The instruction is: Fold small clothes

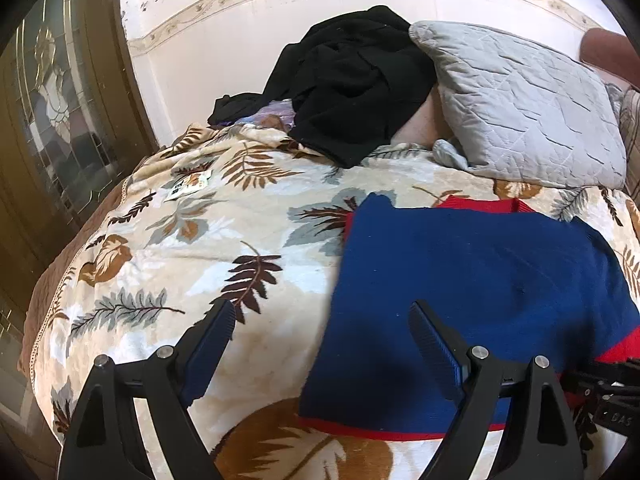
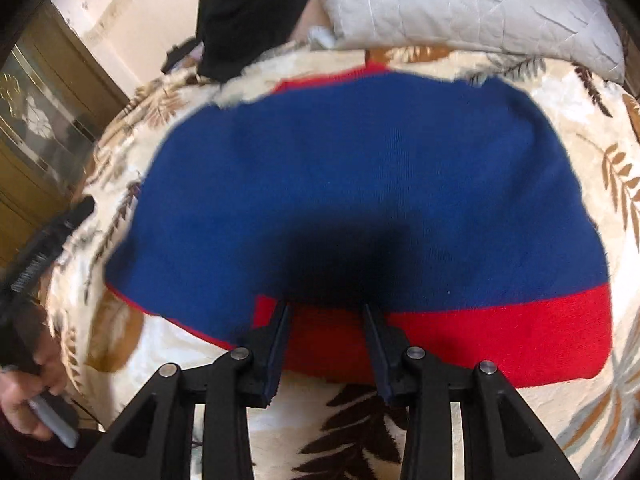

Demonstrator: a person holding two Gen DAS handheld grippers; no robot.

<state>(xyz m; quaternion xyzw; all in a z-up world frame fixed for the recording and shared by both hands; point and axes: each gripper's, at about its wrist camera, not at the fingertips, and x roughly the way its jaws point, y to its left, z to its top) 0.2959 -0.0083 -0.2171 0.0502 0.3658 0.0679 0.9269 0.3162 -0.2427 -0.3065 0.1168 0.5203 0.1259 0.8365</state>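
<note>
A blue knit garment with red trim (image 1: pixel 472 288) lies folded flat on the leaf-patterned blanket (image 1: pixel 168 240); it fills the right wrist view (image 2: pixel 360 184). My left gripper (image 1: pixel 322 316) is open and empty, hovering over the garment's left edge, one finger over the blanket and one over the blue cloth. My right gripper (image 2: pixel 326 308) is open, low over the garment's red near hem (image 2: pixel 500 336), its fingertips at the seam between red and blue. The left gripper shows at the left edge of the right wrist view (image 2: pixel 48 240), held in a hand.
A pile of black clothes (image 1: pixel 352 84) lies at the bed's far side by the wall, beside a grey quilted pillow (image 1: pixel 524 108). A small card (image 1: pixel 188 186) lies on the blanket. A wooden glass-fronted cabinet (image 1: pixel 52 100) stands left of the bed.
</note>
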